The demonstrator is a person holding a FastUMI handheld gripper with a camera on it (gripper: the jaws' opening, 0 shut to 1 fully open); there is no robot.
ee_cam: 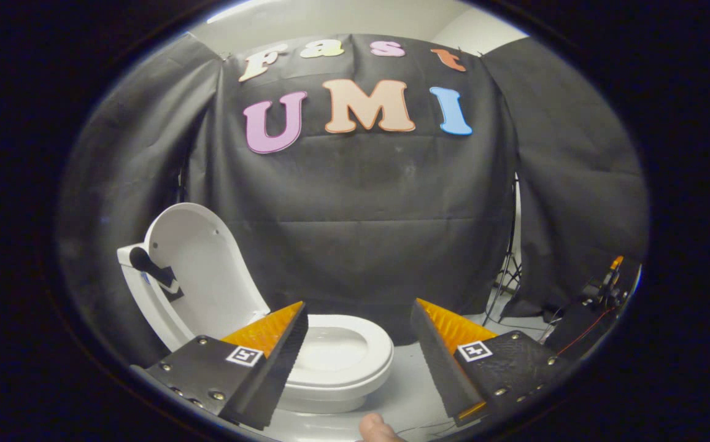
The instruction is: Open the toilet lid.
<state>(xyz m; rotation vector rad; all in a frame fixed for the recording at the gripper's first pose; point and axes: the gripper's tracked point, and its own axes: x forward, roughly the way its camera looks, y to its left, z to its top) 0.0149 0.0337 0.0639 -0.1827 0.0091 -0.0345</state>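
A white toilet (pixel 336 368) stands on the pale floor ahead and left of my fingers. Its lid (pixel 204 276) is raised upright and leans back toward the tank side. The seat (pixel 345 353) lies flat over the bowl. A dark handle piece (pixel 152 270) sticks out at the lid's left edge. My gripper (pixel 358 316) is open, its fingers spread wide with nothing between them. The left finger (pixel 272 356) overlaps the seat's near left part in the view, apart from the lid.
Black cloth walls close the booth behind the toilet. A tripod leg (pixel 508 276) and a dark device with wires (pixel 600 301) stand at the right. A fingertip of a person's hand (pixel 379 430) shows below the fingers.
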